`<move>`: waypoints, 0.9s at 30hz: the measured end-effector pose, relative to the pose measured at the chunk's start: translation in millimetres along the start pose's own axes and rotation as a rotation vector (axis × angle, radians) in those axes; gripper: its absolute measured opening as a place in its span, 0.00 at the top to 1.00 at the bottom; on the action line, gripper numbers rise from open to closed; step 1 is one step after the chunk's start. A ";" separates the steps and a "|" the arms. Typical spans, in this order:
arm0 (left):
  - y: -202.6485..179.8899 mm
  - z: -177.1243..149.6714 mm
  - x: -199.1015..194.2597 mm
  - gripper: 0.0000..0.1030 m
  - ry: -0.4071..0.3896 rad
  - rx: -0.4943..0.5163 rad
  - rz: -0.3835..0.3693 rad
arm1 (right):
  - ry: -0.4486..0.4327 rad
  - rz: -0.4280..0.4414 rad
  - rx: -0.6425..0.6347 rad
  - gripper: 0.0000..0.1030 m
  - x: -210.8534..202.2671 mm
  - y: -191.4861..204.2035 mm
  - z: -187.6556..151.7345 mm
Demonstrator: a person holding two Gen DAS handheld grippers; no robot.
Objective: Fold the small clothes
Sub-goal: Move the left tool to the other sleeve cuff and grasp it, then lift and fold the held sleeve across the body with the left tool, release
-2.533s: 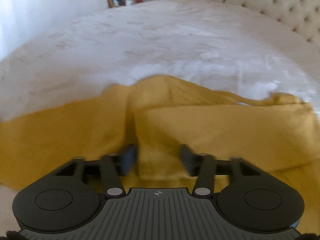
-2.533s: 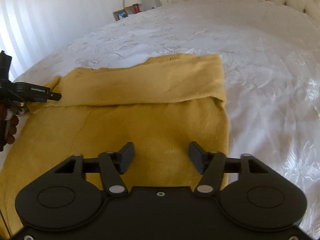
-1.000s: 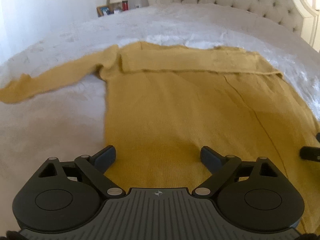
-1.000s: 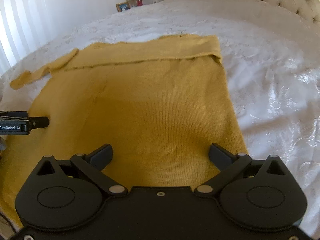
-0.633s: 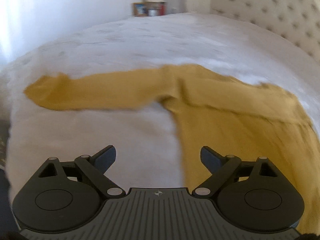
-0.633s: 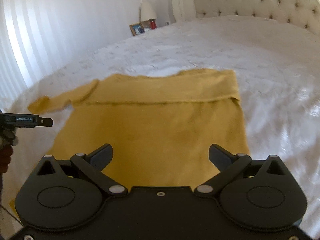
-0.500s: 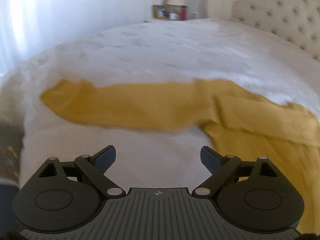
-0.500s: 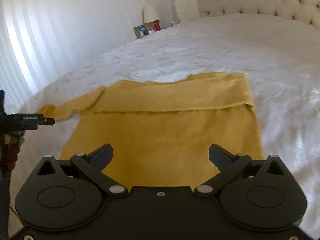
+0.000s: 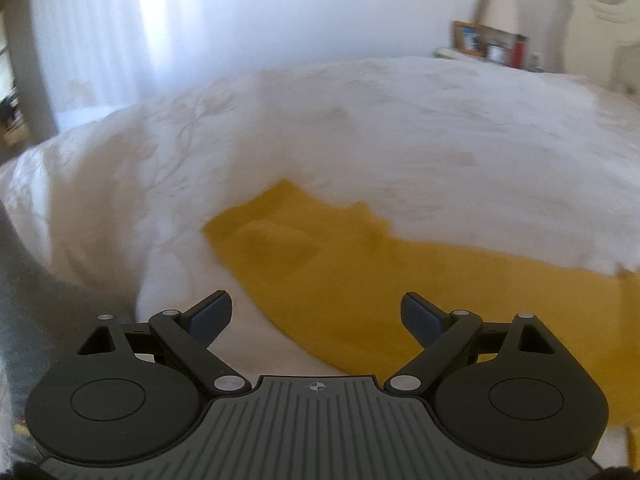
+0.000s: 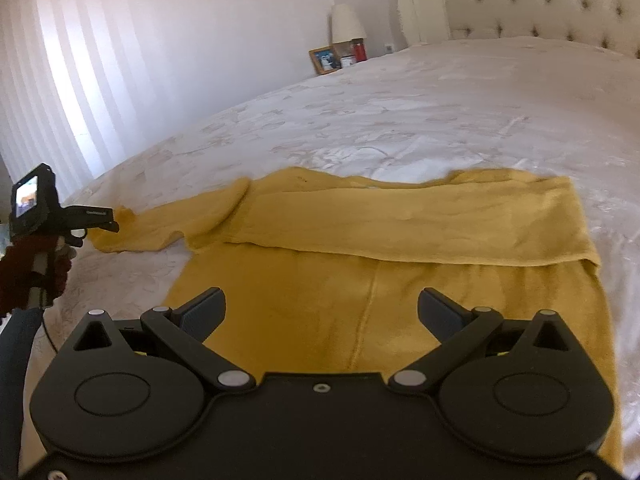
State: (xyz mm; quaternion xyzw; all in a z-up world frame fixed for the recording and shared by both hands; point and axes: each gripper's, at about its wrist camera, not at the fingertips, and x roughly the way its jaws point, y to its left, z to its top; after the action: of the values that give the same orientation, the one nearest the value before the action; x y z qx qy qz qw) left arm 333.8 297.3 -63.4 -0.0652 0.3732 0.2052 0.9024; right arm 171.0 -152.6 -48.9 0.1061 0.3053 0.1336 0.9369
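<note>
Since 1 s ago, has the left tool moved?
Yes. In the right wrist view the left tool went from beside the sweater body to its outstretched sleeve cuff.

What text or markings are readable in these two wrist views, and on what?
None can be read.
White lettering on the side of the left gripper, right wrist view: too small and blurred.
Crosshair mark, no letters, on the left gripper's grey housing.
Picture frame and red can beyond the bed: too small.

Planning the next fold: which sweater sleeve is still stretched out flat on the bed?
The sleeve by the left claw; the other is already folded across the sweater.
</note>
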 end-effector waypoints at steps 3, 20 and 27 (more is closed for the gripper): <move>4.6 1.5 21.6 0.14 0.081 -0.036 -0.022 | 0.009 0.002 0.003 0.01 4.0 0.8 -0.7; -125.3 42.2 -158.6 0.91 -0.214 0.080 -0.512 | 0.015 -0.036 0.090 0.01 -20.4 -40.6 -18.3; -245.0 8.9 -202.6 0.91 -0.163 0.139 -0.726 | -0.006 -0.059 0.143 0.01 -39.4 -65.0 -26.2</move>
State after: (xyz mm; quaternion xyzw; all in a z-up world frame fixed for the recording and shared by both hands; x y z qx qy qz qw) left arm 313.1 12.3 76.1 -0.1153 0.2659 -0.1495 0.9453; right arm 136.7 -223.1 -66.4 0.1643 0.3144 0.0834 0.9312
